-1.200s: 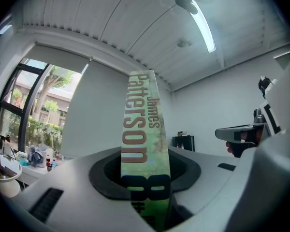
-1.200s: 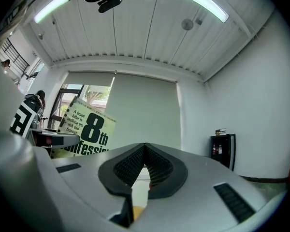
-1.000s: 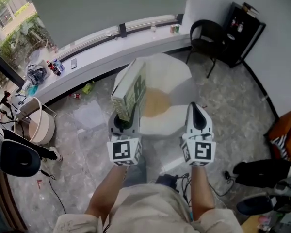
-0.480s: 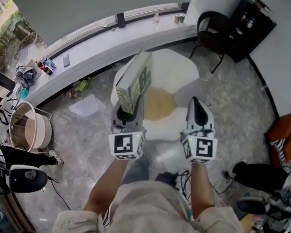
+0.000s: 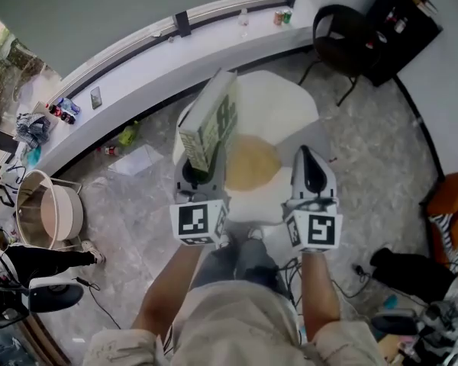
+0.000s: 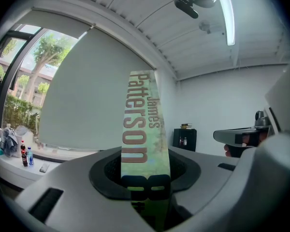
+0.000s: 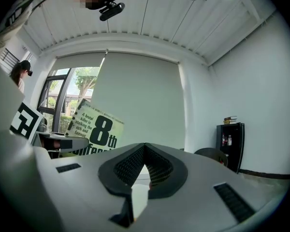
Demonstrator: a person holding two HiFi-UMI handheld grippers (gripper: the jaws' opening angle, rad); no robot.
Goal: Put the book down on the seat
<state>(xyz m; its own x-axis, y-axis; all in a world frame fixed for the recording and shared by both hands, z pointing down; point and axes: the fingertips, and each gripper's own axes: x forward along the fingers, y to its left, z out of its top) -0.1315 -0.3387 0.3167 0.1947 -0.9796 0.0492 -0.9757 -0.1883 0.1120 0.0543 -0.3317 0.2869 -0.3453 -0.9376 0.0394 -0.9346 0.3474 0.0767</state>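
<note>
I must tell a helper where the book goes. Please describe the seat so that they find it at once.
Near the long white window ledge, straight ahead of the person, stands the seat. It is white and rounded with a tan cushion, unlike the thin black chair beside the dark cabinet.

Person in a pale beige short-sleeved shirt (image 5: 237, 335) and dark grey trousers (image 5: 248, 261), with two matching light-grey grippers.
The left gripper (image 5: 202, 168) and right gripper (image 5: 308, 155) each have a smooth moulded plastic shell tapering to a point, black ribbed pads (image 7: 130, 166) lining the jaws, dark rectangular slots on top, and a white cube (image 5: 198, 221) printed with black square markers at the rear.
</note>
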